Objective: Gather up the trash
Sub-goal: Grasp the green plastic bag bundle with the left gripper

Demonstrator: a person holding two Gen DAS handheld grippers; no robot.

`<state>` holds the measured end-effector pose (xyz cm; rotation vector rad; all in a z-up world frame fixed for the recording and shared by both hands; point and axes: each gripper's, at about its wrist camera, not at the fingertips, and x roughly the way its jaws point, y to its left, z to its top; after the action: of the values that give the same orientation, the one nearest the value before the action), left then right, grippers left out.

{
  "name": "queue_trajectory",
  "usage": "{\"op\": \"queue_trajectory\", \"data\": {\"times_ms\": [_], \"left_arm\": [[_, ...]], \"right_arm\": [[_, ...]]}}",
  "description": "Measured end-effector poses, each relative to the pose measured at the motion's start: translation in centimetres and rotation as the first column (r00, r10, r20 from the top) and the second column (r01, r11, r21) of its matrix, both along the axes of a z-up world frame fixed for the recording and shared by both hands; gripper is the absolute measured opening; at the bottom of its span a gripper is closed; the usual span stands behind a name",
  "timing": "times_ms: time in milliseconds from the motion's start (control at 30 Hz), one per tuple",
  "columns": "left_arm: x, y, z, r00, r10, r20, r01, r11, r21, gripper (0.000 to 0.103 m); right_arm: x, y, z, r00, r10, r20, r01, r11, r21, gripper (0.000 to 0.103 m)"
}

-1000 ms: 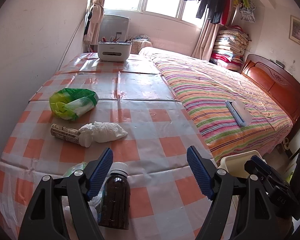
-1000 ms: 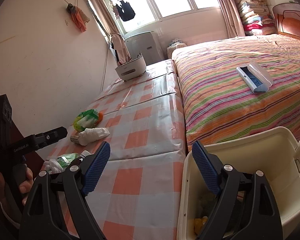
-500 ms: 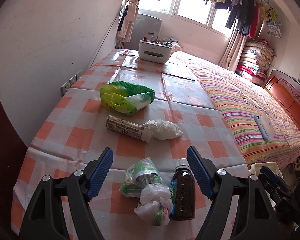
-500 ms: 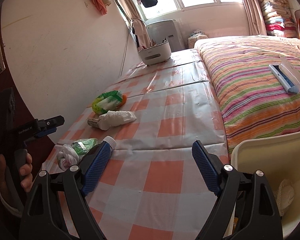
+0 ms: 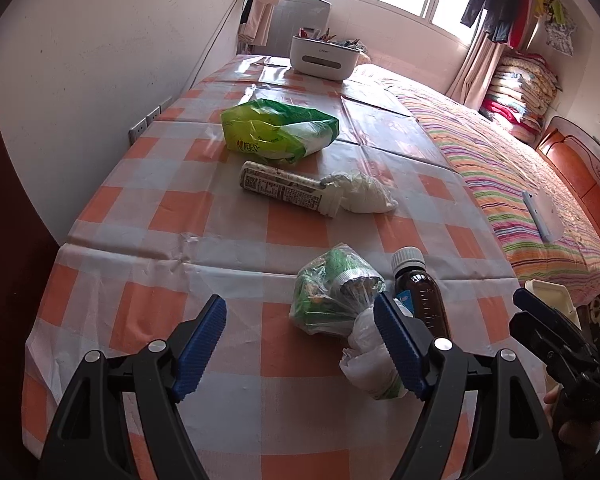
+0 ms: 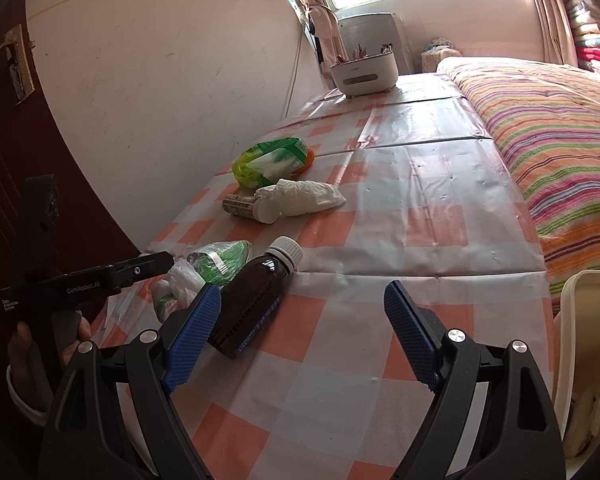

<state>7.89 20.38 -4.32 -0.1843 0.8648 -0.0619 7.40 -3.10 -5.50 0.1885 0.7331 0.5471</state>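
Observation:
Trash lies on the orange-checked tablecloth (image 5: 148,312). Nearest are a brown medicine bottle (image 5: 420,300) (image 6: 256,300) and a crumpled clear bag with green packaging (image 5: 332,300) (image 6: 216,262), knotted to a white bag (image 5: 368,356). Farther off lie a printed tube (image 5: 288,188) (image 6: 240,205), a white tissue wad (image 5: 364,194) (image 6: 304,196) and a green wipes pack (image 5: 280,132) (image 6: 272,160). My left gripper (image 5: 300,344) hangs open over the near table, its right finger beside the bags. My right gripper (image 6: 300,332) is open, the bottle by its left finger.
A cream bin (image 6: 580,360) stands at the table's right front, with scraps inside. A white organiser box (image 5: 324,58) (image 6: 366,72) sits at the far end. A striped bed (image 5: 520,184) runs along the right. The wall with sockets (image 5: 144,124) borders the left.
Both views have swung left, from the bin and bed toward the trash on the table. The bottle and bags now sit close to the fingers. Both grippers stayed open.

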Motion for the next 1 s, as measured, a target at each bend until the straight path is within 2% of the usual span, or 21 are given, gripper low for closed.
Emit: {"op": "queue_trajectory", "data": {"times_ms": [200, 433, 700, 833, 933, 1000], "left_arm": [[0.7, -1.2, -0.8, 0.998, -0.046, -0.047, 0.044, 0.998, -0.049, 0.074], [2.2, -1.8, -1.7, 0.995, -0.056, -0.084, 0.045, 0.991, -0.127, 0.074], [3.6, -1.7, -3.3, 0.989, -0.067, -0.129, 0.032, 0.967, -0.254, 0.074], [4.0, -0.9, -3.8, 0.988, -0.047, -0.148, -0.002, 0.950, -0.311, 0.074], [4.0, -0.8, -3.9, 0.988, -0.031, -0.151, -0.018, 0.950, -0.311, 0.065], [4.2, -0.7, -4.0, 0.987, -0.043, -0.158, -0.014, 0.938, -0.345, 0.058]], "right_arm": [[0.0, 0.9, -0.6, 1.000, 0.010, -0.018, -0.010, 1.000, -0.015, 0.083], [0.1, 0.8, -0.7, 1.000, 0.004, -0.021, -0.005, 1.000, -0.027, 0.083], [1.4, 1.8, 0.5, 0.998, 0.068, 0.007, -0.067, 0.993, -0.097, 0.083], [3.4, 2.6, 0.3, 0.994, 0.102, -0.032, -0.105, 0.982, -0.155, 0.083], [4.6, 3.7, 0.0, 0.989, 0.136, -0.058, -0.145, 0.967, -0.209, 0.083], [5.2, 4.5, -0.3, 0.985, 0.160, -0.067, -0.172, 0.952, -0.252, 0.083]]}}
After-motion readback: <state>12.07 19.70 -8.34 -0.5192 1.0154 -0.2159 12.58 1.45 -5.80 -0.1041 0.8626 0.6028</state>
